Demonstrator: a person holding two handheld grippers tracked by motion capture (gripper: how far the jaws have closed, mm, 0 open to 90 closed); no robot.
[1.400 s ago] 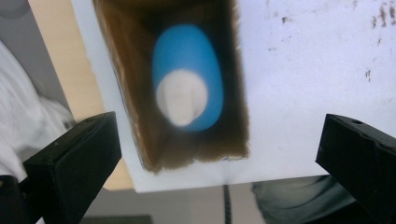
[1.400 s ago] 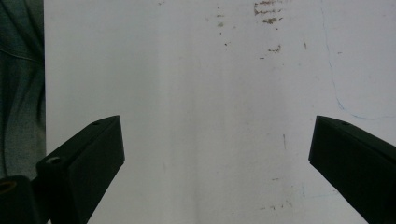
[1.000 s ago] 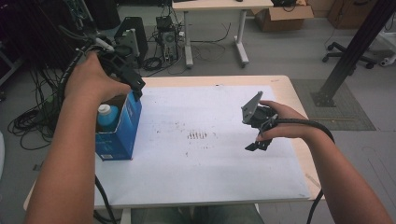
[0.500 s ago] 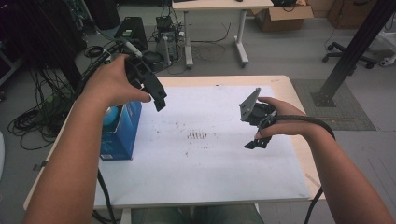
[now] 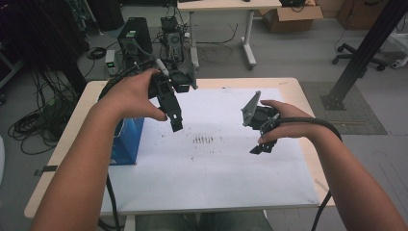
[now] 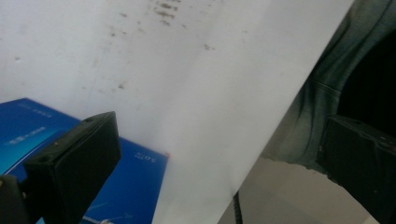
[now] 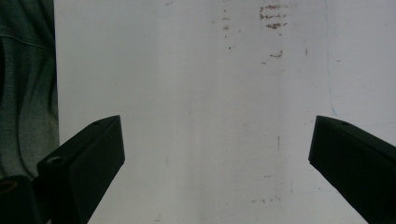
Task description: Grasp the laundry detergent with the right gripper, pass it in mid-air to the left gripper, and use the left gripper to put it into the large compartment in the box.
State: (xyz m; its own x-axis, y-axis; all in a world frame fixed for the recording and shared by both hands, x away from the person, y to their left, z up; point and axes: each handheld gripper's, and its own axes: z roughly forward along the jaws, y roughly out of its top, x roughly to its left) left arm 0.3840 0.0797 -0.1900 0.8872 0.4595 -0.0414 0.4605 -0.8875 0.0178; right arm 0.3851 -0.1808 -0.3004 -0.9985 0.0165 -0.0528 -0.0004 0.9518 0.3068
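My left gripper (image 5: 175, 120) hangs above the white sheet (image 5: 216, 163), just right of a blue box (image 5: 127, 142). In the left gripper view its jaws stand wide apart, so the left gripper (image 6: 217, 135) is open and holds nothing. The blue box (image 6: 130, 186) lies below them at the sheet's (image 6: 187, 70) edge. My right gripper (image 5: 262, 144) hovers over the right half of the sheet, jaws pointing down. In the right gripper view the right gripper (image 7: 217, 128) is open and holds nothing, above the marked white sheet (image 7: 196, 93).
Dark smudges (image 5: 204, 139) mark the sheet's middle. The wooden table (image 5: 298, 91) ends close beyond the sheet on all sides. The person's trousers (image 6: 336, 70) show past the near edge. Cables, computer cases (image 5: 132, 41) and another desk stand on the floor behind.
My left gripper has swung right, from over the blue box out over the white sheet, and come nearer the middle. The right gripper has barely moved.
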